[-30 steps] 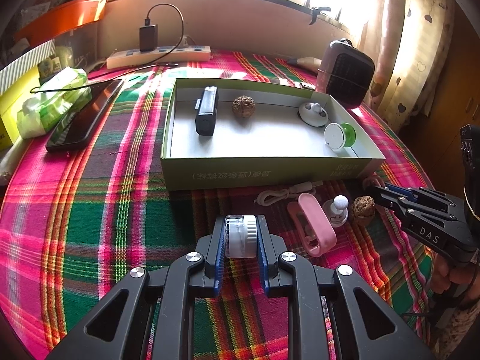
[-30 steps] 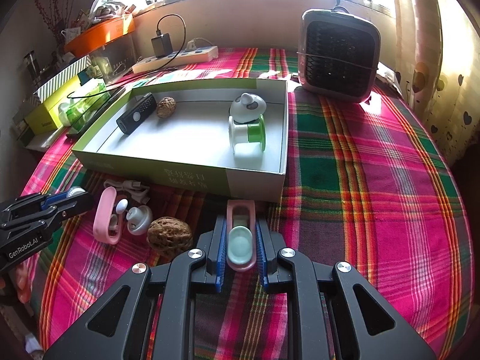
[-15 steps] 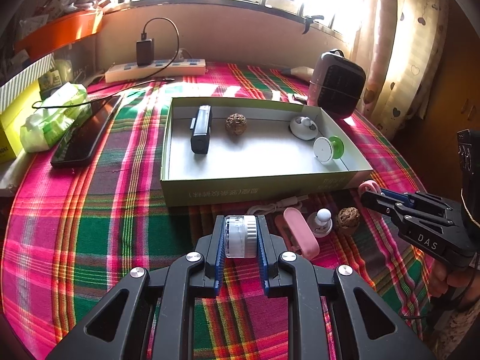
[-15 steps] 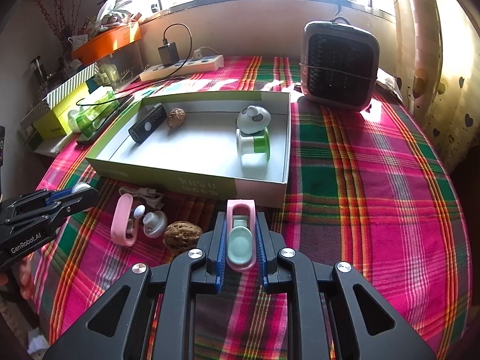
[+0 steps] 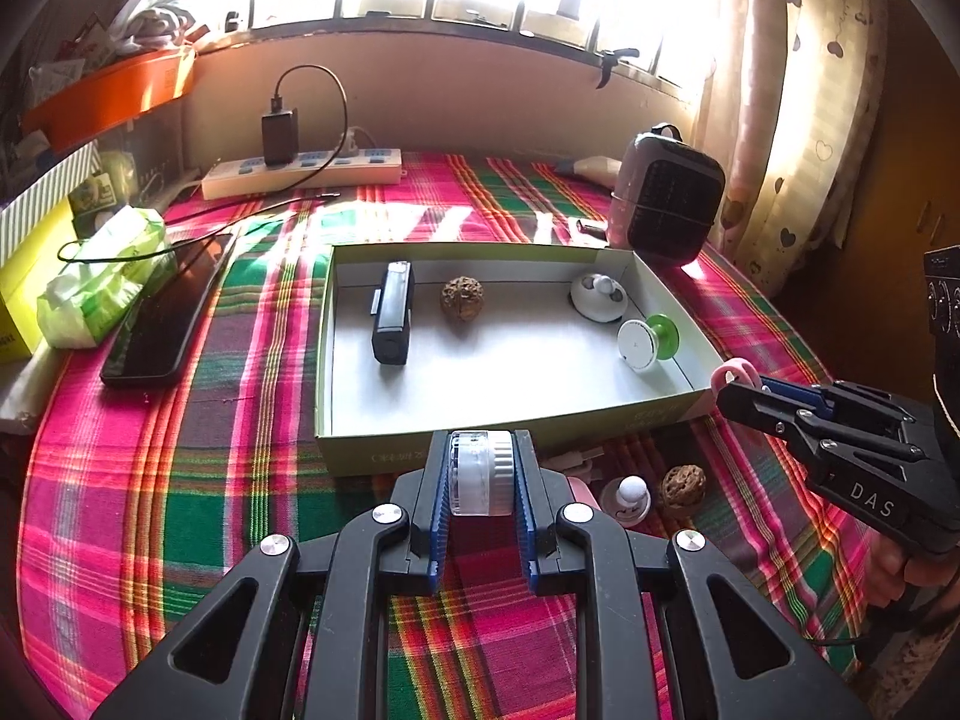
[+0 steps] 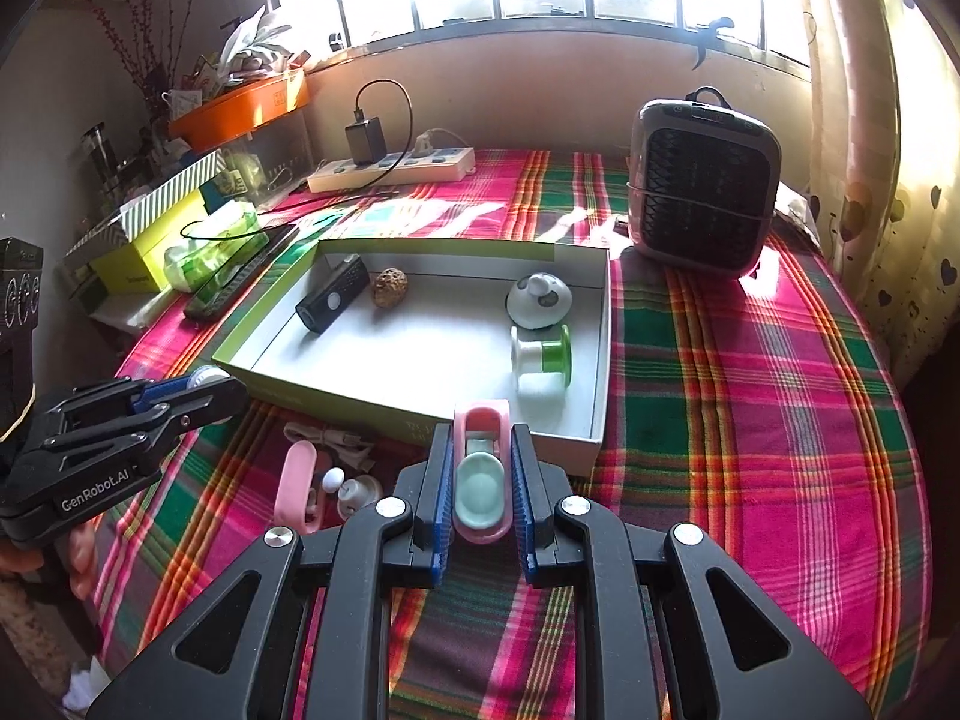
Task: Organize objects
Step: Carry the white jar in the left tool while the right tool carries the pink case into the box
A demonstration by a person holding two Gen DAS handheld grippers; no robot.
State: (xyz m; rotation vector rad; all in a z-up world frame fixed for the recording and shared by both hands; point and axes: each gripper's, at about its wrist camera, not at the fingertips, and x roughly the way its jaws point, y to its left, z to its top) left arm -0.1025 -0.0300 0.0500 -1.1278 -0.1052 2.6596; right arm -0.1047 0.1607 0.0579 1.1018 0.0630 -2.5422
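My left gripper is shut on a small clear and white round jar, held above the tablecloth in front of the green box. My right gripper is shut on a pink clip with a mint pad, held near the box's front right corner. In the box lie a black device, a walnut, a white round gadget and a green and white spool. On the cloth in front lie a pink clip, a white knob, a second walnut and a white cable.
A grey heater stands at the back right. A power strip with a charger lies at the back. A phone, a tissue pack and a yellow box sit on the left. A curtain hangs at the right.
Both grippers have risen and pulled back from the table, each still holding its object. The things on the cloth and in the box have not moved.
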